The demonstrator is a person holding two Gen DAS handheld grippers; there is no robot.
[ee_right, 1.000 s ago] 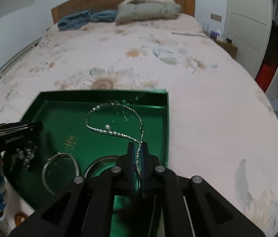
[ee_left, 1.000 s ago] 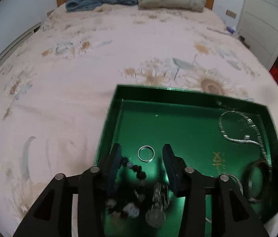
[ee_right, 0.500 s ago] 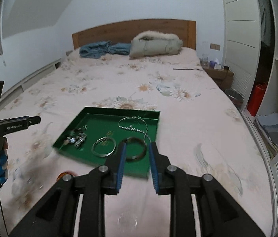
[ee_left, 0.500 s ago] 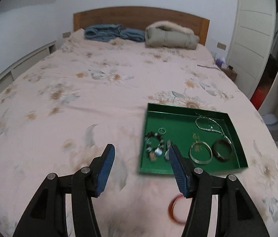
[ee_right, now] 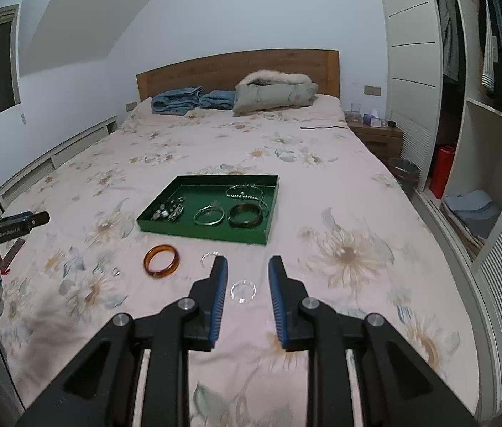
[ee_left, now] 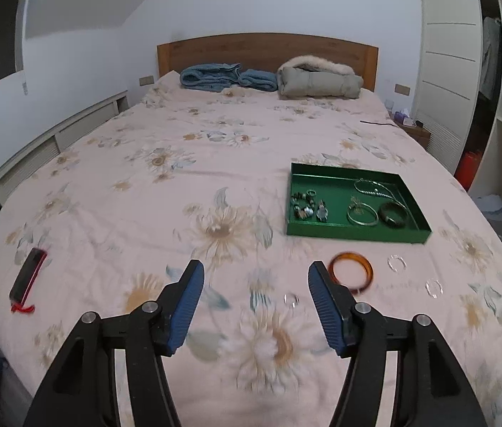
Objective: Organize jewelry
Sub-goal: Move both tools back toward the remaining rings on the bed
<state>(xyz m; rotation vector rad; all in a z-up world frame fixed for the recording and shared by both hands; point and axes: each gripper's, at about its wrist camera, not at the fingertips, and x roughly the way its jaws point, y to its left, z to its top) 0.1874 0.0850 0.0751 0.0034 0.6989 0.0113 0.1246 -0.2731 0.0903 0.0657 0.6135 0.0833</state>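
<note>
Both grippers hang above the bed, pulled well back from the green tray. The left gripper has its jaws wide apart, holding nothing, with only floral bedspread between them. The right gripper has its jaws apart too, narrower, and a clear ring lies on the bedspread right between the tips, untouched. In the tray: a cluster of beads and small pieces at its left end, a silver bangle and a dark bangle side by side near the front wall, a chain necklace toward the back. Outside the tray, just in front of it, an amber bangle lies flat on the bed, with a second clear ring just beside it. A phone with a red edge lies far off to the left.
</note>
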